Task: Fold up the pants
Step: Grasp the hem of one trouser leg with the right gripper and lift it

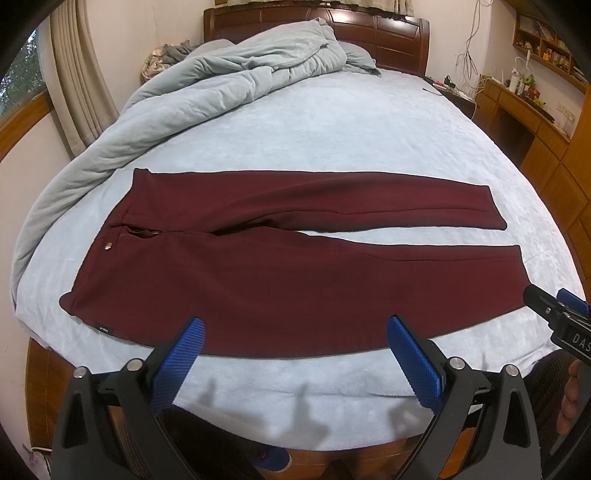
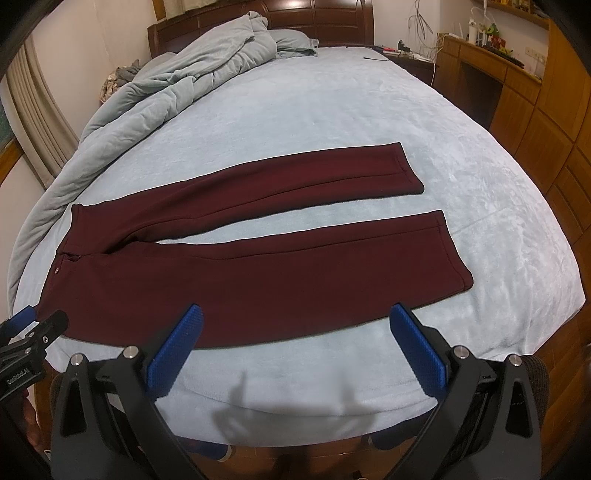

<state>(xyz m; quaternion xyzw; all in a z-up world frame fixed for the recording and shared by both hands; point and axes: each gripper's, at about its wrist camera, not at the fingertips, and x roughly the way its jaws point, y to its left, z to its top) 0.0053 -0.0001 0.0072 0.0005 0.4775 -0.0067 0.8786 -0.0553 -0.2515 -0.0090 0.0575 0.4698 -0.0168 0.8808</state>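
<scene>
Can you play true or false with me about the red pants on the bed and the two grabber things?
1. The pants lie flat on the bed. True.
2. The two legs are stacked on each other. False: they lie side by side with a gap.
3. The left gripper is pinching the pants. False: it is open and holds nothing.
4. The right gripper is open. True.
5. A rumpled blanket sits near the headboard. True.

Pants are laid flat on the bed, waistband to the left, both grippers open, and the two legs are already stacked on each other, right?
Not stacked. In the right wrist view the pants lie flat with legs apart, bed showing between them. Left gripper and right gripper are open.
</scene>
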